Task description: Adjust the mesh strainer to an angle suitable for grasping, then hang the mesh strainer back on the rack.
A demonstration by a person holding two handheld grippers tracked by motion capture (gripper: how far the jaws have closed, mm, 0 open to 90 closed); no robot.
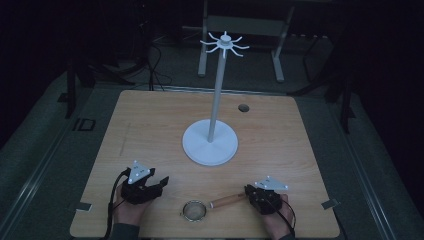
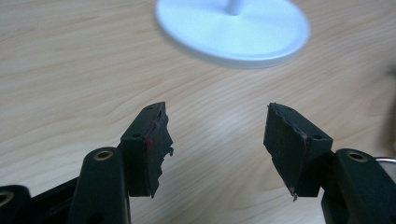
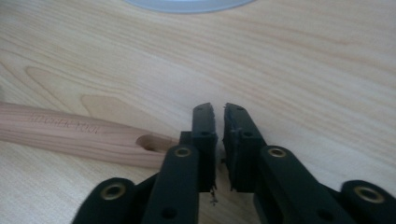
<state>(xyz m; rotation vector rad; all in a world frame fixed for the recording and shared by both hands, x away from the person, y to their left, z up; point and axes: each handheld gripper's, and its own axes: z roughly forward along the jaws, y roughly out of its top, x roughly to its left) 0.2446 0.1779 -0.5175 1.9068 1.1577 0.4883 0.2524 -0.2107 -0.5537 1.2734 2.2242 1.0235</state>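
Left tongs (image 2: pixel 217 140) gape, empty | right tongs (image 3: pixel 219 121) barely parted beside strainer handle (image 3: pixel 70 133) | high view: mesh bowl (image 1: pixel 194 210)

Left gripper (image 2: pixel 217 140): 2 black jaws set wide apart, nothing between them, above bare wooden table (image 2: pixel 70 70). White round stand base (image 2: pixel 233 30) beyond, at top.

There's lettering burned into the wooden handle (image 3: pixel 79 133) in the right gripper view, a short line of capitals running along its length, seen upside down and too blurred to spell out. In the high view, a dark mark on the floor (image 1: pixel 84 124) left of the worktop (image 1: pixel 150 130) reads like "ID".
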